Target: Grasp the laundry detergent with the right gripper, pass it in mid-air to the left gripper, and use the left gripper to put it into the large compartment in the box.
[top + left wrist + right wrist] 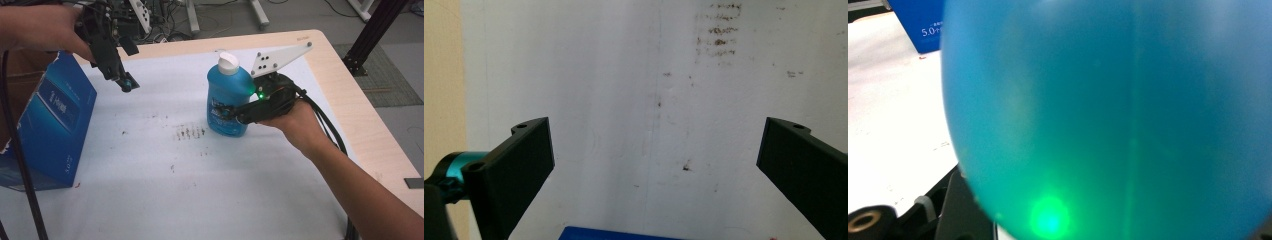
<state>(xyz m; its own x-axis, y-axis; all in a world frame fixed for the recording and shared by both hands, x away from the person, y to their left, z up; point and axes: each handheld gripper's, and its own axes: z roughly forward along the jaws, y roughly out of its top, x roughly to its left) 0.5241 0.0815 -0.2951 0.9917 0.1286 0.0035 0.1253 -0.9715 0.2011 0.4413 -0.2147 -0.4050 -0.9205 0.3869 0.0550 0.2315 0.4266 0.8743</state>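
Tongs first: the right tongs (227, 114) are clamped on the lower body of a blue bottle (227, 97), which stands upright on the white sheet (200, 190) near the middle of the bench (350, 115), toward two o'clock from centre. In the right gripper view the blue bottle (1108, 115) presses right up against the camera, with a green light glowing on its skin. The left tongs (654, 165) are spread wide with nothing between the jaws, hanging over the stained sheet (634, 90) at about ten o'clock.

A white cap (228, 63) tops the bottle; its label print is too small to read. A blue carton (50, 125) stands at nine o'clock, its white lettering blurred; in the right gripper view the carton (918, 20) shows "5.0".

The right hand (295, 122) reaches in from five o'clock, forearm stretched, tongs pointing toward nine. The left hand (45, 30) comes from the upper left, tongs angled down toward five o'clock.
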